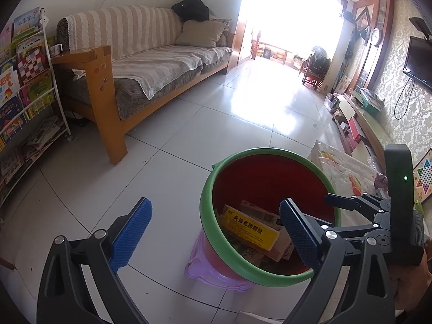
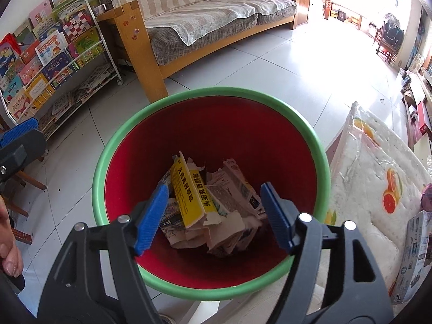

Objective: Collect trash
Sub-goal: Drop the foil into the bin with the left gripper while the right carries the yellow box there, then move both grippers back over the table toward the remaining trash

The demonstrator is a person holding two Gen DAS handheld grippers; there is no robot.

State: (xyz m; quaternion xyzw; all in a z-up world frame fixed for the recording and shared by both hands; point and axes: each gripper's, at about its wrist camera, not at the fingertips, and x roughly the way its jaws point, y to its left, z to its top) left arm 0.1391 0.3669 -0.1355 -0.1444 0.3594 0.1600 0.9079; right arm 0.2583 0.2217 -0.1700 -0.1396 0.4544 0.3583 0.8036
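Note:
A red bin with a green rim (image 1: 206,205) (image 2: 210,91) stands on a purple stool (image 1: 213,276). Inside lie several torn cardboard packs, among them a yellow box (image 1: 251,229) (image 2: 189,191) with black print. My right gripper (image 2: 214,216) hangs over the bin's mouth, open, with nothing between its blue pads (image 2: 151,216); the yellow box lies below them. My left gripper (image 1: 216,233) is open too and holds nothing. Its right finger is in front of the bin's near rim and its left finger is over the floor tiles.
A table under a fruit-print cover (image 2: 378,178) sits right of the bin, with a grey carton (image 2: 415,256) on it. A wooden sofa (image 1: 151,64) and a book rack (image 2: 48,62) stand at the far left. Low shelves (image 1: 359,118) line the right wall.

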